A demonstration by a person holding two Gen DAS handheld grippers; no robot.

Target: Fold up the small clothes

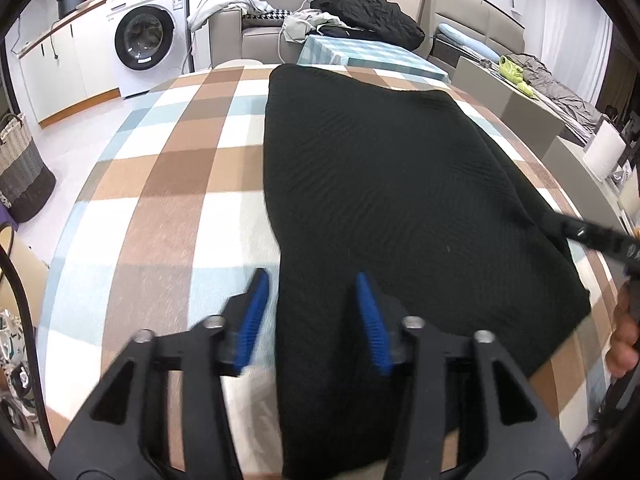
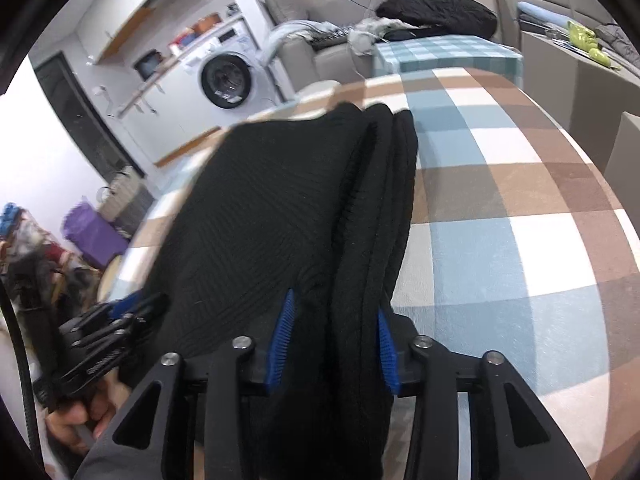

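Note:
A black ribbed garment [image 1: 380, 184] lies folded flat on the checked tablecloth [image 1: 160, 184]. My left gripper [image 1: 312, 316] hovers over its near left edge, jaws apart; cloth lies between the blue pads [image 1: 256, 312] without being pinched. In the right wrist view the garment [image 2: 260, 208] shows stacked folded layers along its right side. My right gripper [image 2: 334, 344] straddles that layered edge, pads [image 2: 282, 340] apart and not squeezing it. Each view catches the other gripper at its side: the right one [image 1: 600, 236], the left one [image 2: 108, 332] with a hand [image 2: 80, 420] on it.
The brown, blue and white tablecloth [image 2: 500, 200] spreads right of the garment. Beyond the table stand a teal-checked table [image 1: 360, 54], a sofa with piled clothes [image 1: 368, 12] and a washing machine [image 1: 146, 36]. A woven basket [image 1: 20, 168] stands on the floor at the left.

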